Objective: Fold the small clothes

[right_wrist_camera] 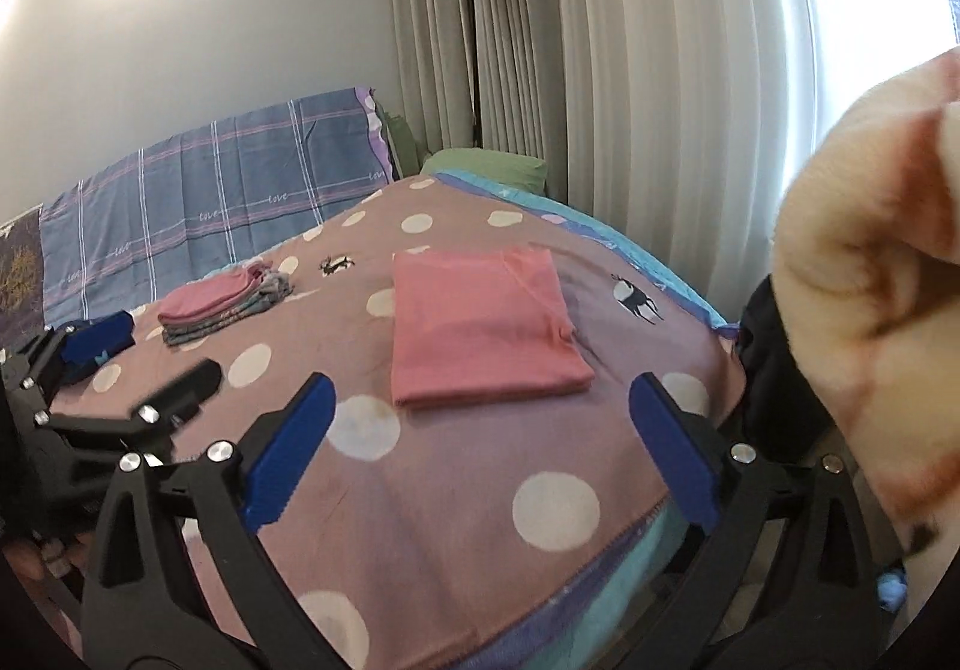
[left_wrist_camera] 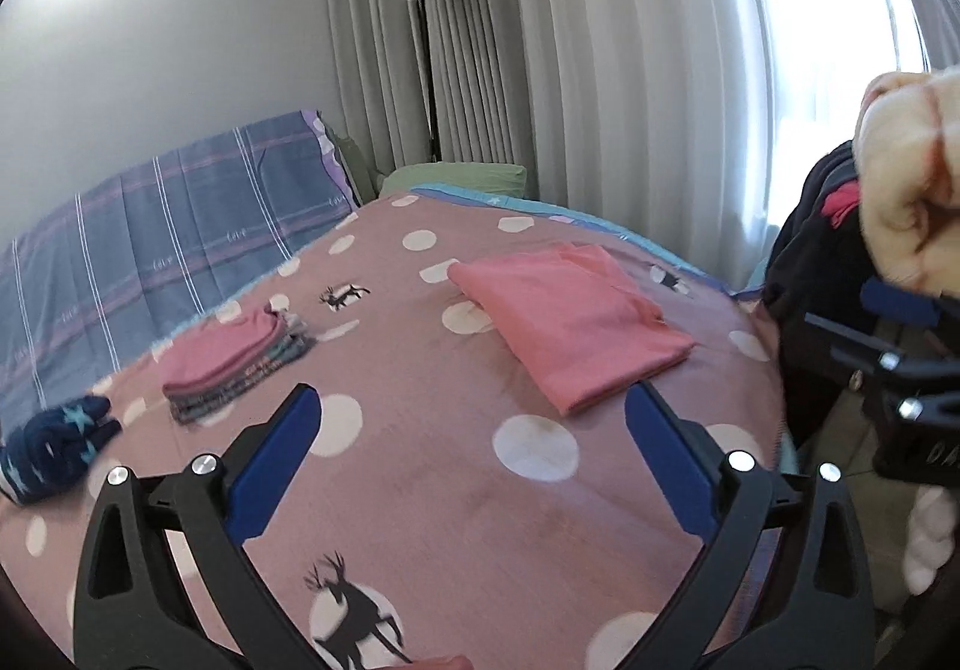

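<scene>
Blue-padded fingers (left_wrist_camera: 282, 466) of the left gripper (left_wrist_camera: 471, 460) stand spread wide with nothing between them, above the pink polka-dot bedspread (left_wrist_camera: 432, 496). Fingers of the right gripper (right_wrist_camera: 480, 442) are likewise released and empty, over the same bedspread near its edge.

Beyond both grippers a folded pink garment (left_wrist_camera: 570, 322) lies flat on the bedspread, a neat rectangle apart from either set of fingers. Left of that garment sits a stack of folded small clothes (left_wrist_camera: 234, 364), pink on top with greyer layers beneath. Farther left of the stack, at the bedspread's edge, a dark blue item with light star marks (left_wrist_camera: 54, 445) lies rolled or bunched.

Behind the garment, a blue plaid quilt (left_wrist_camera: 162, 226) leans by the wall, a green pillow (left_wrist_camera: 456, 178) lies at the bed's head, and a black floor lamp (left_wrist_camera: 420, 39) stands before pale curtains (left_wrist_camera: 600, 57). Right of the garment, a cream fleece cloth (right_wrist_camera: 870, 280) fills the right wrist view's edge.
</scene>
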